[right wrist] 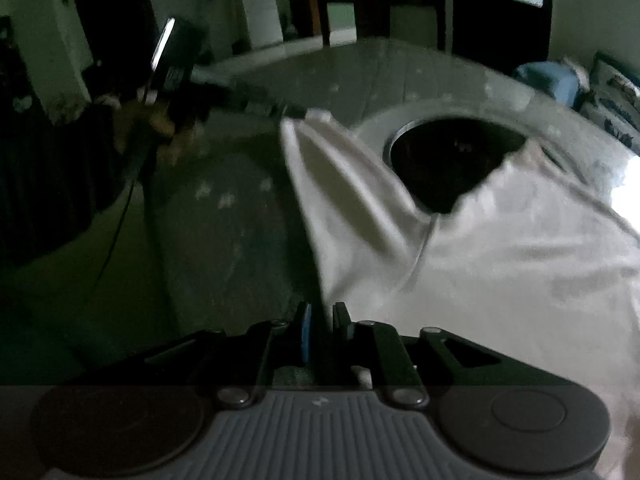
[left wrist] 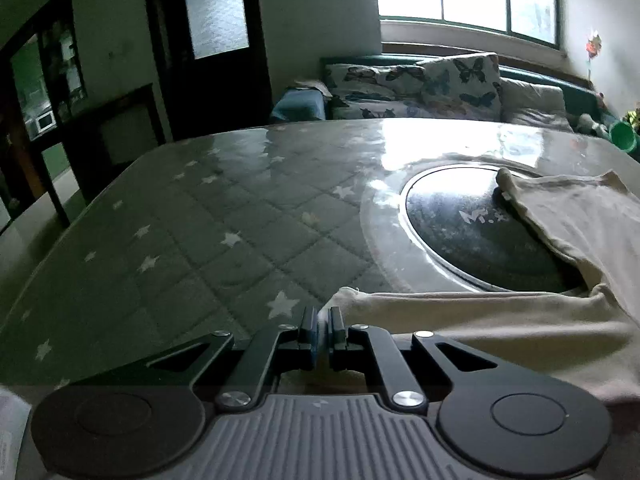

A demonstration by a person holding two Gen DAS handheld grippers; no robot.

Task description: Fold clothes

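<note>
I am pinching the cream shirt [left wrist: 500, 320] edge in both my left gripper [left wrist: 323, 330] and right gripper [right wrist: 322, 330], jaws nearly closed; I should be lifting evenly.

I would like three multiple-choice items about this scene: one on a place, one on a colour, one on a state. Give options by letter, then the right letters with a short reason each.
1. Where does the garment lie?
A. on the sofa
B. on the table, partly over the round dark plate
C. on the floor

2. What colour is the garment?
A. cream
B. red
C. navy

3. How is the left gripper?
A. wide open above the table
B. out of view
C. shut at the garment's edge

Answers:
1 B: cloth overlaps the round dark plate set in the table.
2 A: the fabric looks pale cream in both views.
3 C: its jaws stand nearly together with cloth between them.
</note>
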